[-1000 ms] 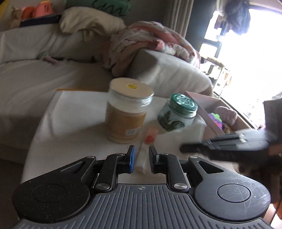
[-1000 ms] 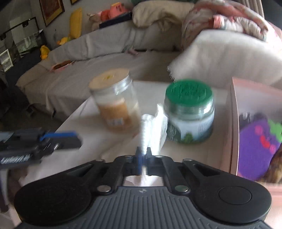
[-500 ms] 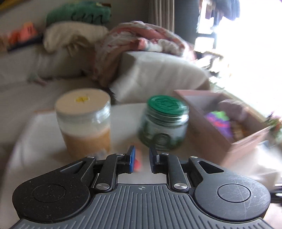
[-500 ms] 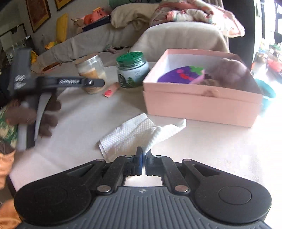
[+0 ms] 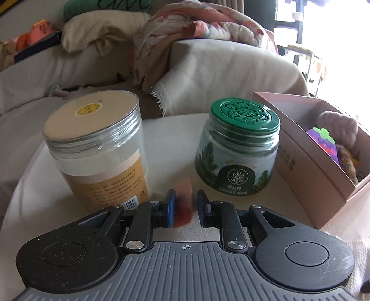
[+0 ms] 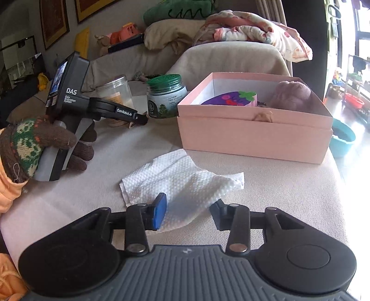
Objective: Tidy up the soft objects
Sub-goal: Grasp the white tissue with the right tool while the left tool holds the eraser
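A: White paper towel [image 6: 182,183], crumpled flat on the table [image 6: 277,189] in front of the pink box [image 6: 252,136]. Only the right camera shows it, and the gloved hand [image 6: 46,148] holding the left gripper [image 6: 144,120] beside the jars.

B: And the left camera?

A: It shows a small reddish-pink piece [image 5: 184,203] on the table that the other view hides, just in front of the green-lidded jar [image 5: 238,148] and beside the clear jar [image 5: 97,148] with the tan label.

B: The claws?

A: The right gripper [image 6: 188,214] has its jaws opening, now well apart. The towel's near edge lies between them, close to the blue pad, but nothing pinches it. The left gripper [image 5: 185,208] has a narrow gap, opening slightly, with the reddish piece between the fingers; I cannot tell whether the pads touch it.

B: The box?

A: A purple toy [image 6: 231,98] with a green top and a mauve woolly thing [image 6: 291,95] sit inside.

B: The room?

A: A pale cloth covers the table. Behind it stands a sofa [image 6: 143,58] heaped with cushions and a floral quilt [image 6: 252,30]; framed pictures [image 6: 54,22] hang on the wall, and a bright window is at the right.
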A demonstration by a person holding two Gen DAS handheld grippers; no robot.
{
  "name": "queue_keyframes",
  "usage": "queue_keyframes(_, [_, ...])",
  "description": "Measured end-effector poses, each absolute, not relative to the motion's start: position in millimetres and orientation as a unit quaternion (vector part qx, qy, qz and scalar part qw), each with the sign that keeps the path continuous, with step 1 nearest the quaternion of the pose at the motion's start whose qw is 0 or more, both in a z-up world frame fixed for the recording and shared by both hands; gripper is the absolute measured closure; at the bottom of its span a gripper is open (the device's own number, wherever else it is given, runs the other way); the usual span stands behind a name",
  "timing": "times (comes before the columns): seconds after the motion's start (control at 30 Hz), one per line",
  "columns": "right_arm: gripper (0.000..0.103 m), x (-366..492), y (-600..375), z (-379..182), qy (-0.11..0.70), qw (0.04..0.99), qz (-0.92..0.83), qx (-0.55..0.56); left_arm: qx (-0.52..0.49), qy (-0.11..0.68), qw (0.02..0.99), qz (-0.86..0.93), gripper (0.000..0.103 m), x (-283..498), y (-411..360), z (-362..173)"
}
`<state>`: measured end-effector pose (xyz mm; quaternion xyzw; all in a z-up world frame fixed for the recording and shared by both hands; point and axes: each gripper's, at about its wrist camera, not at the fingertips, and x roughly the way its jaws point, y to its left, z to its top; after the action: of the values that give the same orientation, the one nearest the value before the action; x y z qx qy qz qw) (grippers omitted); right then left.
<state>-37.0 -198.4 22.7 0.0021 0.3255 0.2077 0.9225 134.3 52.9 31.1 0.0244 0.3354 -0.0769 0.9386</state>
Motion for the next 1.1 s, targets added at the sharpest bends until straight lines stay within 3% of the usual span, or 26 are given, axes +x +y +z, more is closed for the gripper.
queue_keyframes(0.33, [0.052, -40, -195, 22, 0.321, 0.923, 0.212, -0.007, 0.035, 0.337, 0.935, -0.104, 0.08, 112, 55, 31])
queue_keyframes(0.6, [0.048, -40, -193, 22, 0.321, 0.922, 0.216, -0.009, 0.033, 0.351, 0.919, -0.175, 0.08, 40, 50, 32])
queue_keyframes(0.8, [0.047, -44, -197, 26, 0.31, 0.93, 0.196, -0.006, 0.068, 0.297, 0.938, -0.167, 0.08, -5, 38, 17])
queue_keyframes(0.87, [0.053, -44, -201, 32, 0.302, 0.935, 0.187, 0.013, 0.07, 0.295, 0.94, -0.158, 0.08, -10, 36, 17])
queue_keyframes(0.93, [0.088, -40, -199, 40, 0.3, 0.933, 0.196, 0.018, 0.069, 0.296, 0.94, -0.158, 0.08, -9, 37, 17])
queue_keyframes(0.97, [0.092, -37, -196, 45, 0.298, 0.932, 0.204, 0.023, 0.068, 0.296, 0.94, -0.158, 0.08, -8, 37, 17])
queue_keyframes(1.1, [0.093, -19, -176, 57, 0.304, 0.918, 0.252, 0.044, 0.063, 0.297, 0.939, -0.159, 0.08, -10, 39, 18])
